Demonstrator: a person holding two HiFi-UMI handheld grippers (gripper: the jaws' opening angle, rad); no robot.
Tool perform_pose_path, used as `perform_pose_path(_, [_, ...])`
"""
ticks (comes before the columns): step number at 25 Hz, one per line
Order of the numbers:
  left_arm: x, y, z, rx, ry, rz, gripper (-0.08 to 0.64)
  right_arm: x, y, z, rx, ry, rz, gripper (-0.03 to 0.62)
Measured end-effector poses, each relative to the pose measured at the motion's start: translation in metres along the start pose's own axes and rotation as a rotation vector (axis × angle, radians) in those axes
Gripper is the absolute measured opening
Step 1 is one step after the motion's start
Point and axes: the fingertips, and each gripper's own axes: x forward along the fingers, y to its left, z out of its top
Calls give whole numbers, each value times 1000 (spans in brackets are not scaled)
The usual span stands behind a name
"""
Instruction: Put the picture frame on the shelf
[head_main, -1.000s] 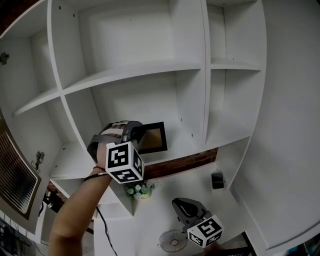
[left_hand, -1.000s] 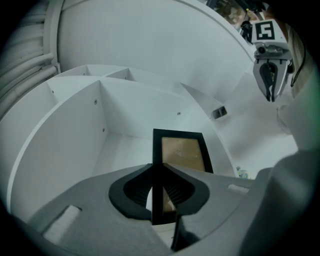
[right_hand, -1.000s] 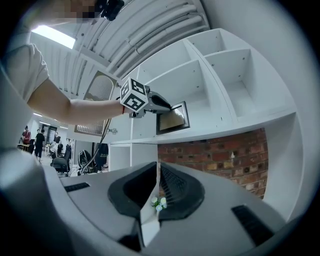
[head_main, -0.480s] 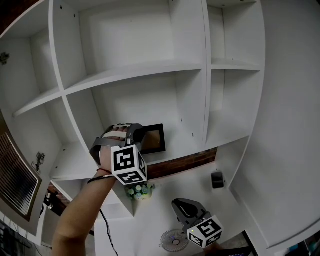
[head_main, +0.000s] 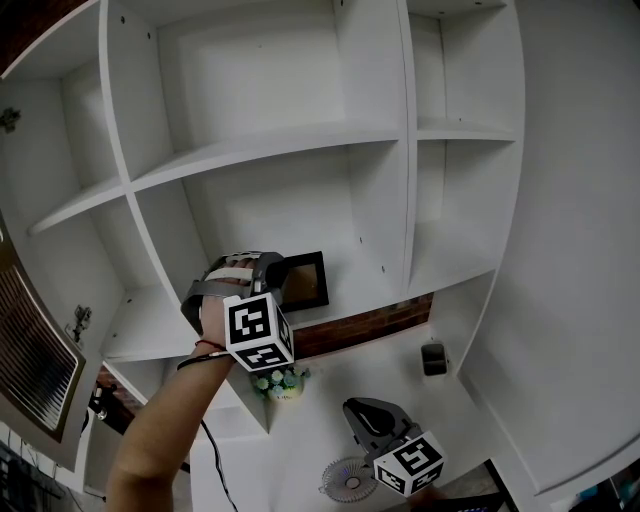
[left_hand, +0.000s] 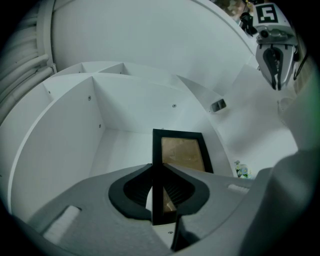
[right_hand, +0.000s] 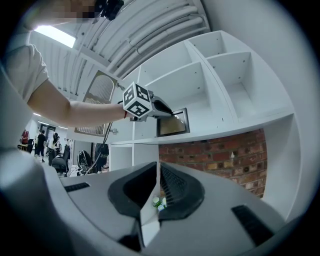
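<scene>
White shelving (head_main: 260, 140) fills my view, and the picture frame (head_main: 305, 280) stands upright inside a lower compartment, its bottom edge down at the board. I cannot tell whether it bears on it. My left gripper (left_hand: 161, 172) pinches the frame's side edge. My right gripper (right_hand: 157, 172) hangs low, jaws pressed together on nothing. Placement looks nearly done, I judge, with letting go and backing out left.

open workspace — bare ceiling pipes (right_hand: 155, 25), brick wall (right_hand: 215, 155), office chairs (right_hand: 62, 162).
</scene>
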Motion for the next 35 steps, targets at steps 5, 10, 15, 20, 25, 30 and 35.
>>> perform_pose_path(5, [1, -1, 2, 21, -7, 17, 69, -2, 0, 0, 3, -1, -3, 20])
perform_pose_path(10, [2, -1, 2, 22, -11, 24, 69, -3, -1, 0, 6, -3, -6, 20])
perform_pose_path(15, [3, 0, 1, 14, -13, 26, 69, -2, -2, -1, 9, -1, -7, 20])
perform_pose_path(20, [3, 0, 1, 8, -22, 28, 71, -1, -3, -1, 7, 1, -7, 20])
perform_pose_path(25, [4, 2, 1, 10, -26, 34, 77, 1, -4, -2, 6, 0, -4, 20])
perform_pose_path(30, [2, 2, 2, 12, -29, 34, 85, 0, -4, -2, 9, 0, -4, 20])
perform_pose_path(35, [2, 2, 2, 13, -34, 33, 86, 1, -5, -2, 10, -2, -4, 20])
